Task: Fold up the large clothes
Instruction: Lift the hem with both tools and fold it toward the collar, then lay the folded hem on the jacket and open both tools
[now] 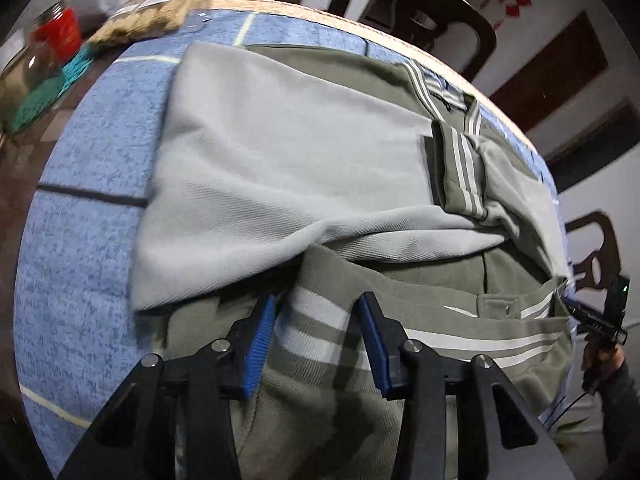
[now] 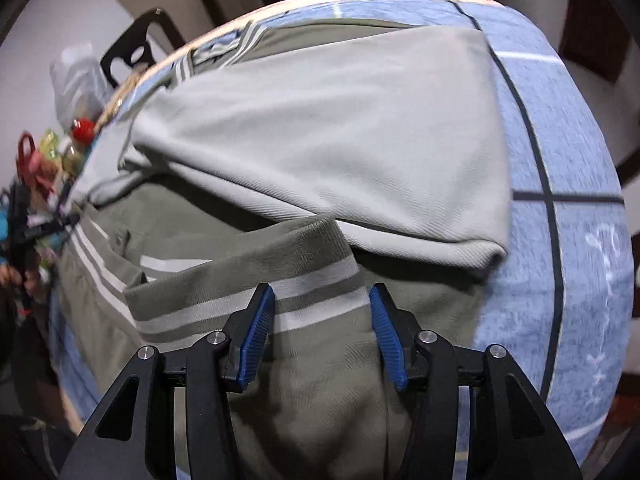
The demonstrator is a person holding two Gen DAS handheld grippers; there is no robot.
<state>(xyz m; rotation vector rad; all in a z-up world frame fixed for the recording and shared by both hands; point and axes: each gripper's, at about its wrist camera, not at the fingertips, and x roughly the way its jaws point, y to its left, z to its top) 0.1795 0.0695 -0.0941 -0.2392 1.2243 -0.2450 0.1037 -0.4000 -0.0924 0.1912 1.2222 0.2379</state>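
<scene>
While both claws [image 1: 318,336] [image 2: 322,330] gape over the jacket [image 1: 280,152], blue cloth [image 1: 80,240] covers the table.

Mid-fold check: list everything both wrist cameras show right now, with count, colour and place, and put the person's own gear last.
garment: one, olive and pale grey with white-striped ribbing, spread over the table, its sides folded in.
striped hem band: one, olive with white stripes, nearest edge, under both grippers.
tablecloth: one, blue with pale and dark lines, covering the table.
jar: one, red label, far left corner in the left wrist view.
teal knit piece: one, beside the jar.
chairs: at least three, dark, beyond the table.
clutter: colourful, blurred, count unclear, left edge of the right wrist view.
left gripper: black with blue pads, jaws open over the band.
right gripper: same, jaws open over the band.
</scene>
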